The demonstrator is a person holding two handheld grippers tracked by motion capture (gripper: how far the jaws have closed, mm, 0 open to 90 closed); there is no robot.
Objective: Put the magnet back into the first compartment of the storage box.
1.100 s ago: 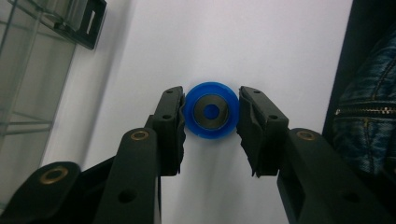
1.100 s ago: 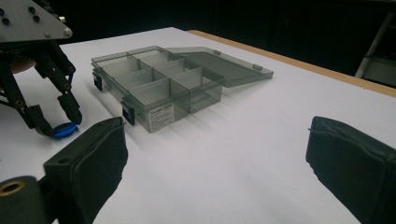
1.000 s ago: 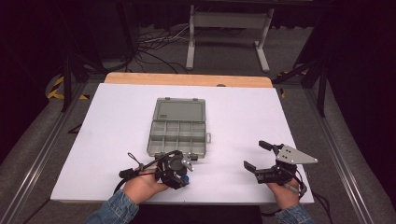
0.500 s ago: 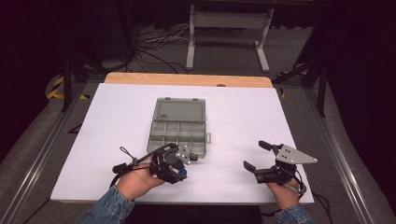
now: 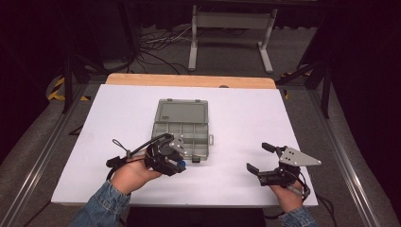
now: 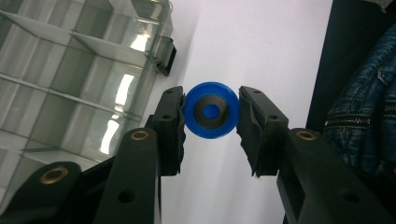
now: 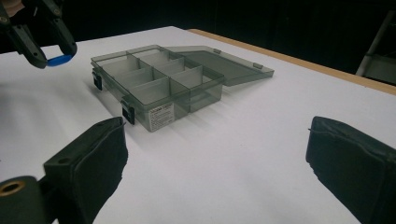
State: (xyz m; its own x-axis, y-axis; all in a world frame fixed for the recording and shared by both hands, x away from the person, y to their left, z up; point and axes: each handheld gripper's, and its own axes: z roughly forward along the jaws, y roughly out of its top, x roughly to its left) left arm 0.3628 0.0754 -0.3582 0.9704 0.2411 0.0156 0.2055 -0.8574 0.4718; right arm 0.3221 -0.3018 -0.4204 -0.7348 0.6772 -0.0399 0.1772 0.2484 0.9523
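**High view: blue disc gripped beside an open compartment box**

High view shows a broad white table [image 5: 236, 118], flat and matte, with a strip of pale wood along its far edge. Near the middle sits a compartment box [image 5: 182, 132] of smoky, see-through grey plastic, rectangular, its lid folded back flat on the table on the far side. Thin dividers split the tray into small square and oblong cells, and the glossy walls catch the light in the left gripper view. Two dark latches sit on the front wall, and between them, in the right gripper view, is a small white label [image 7: 161, 112] with print too fine to read.

The left gripper [image 5: 179, 163], made of black plastic with brass-coloured bushings at its joints, hangs just off the box's near right corner. Its ribbed pads are closed on a blue disc [image 6: 210, 111] from both sides: a smooth, round piece of bright blue plastic with a dark ring on its face and a blue centre. The disc is clear of the table, beside the box and not over any cell.

The right gripper [image 5: 262, 158], well apart on the near right of the table, rests with its jaws spread wide and holds nothing; a grey three-cornered plate tops it.
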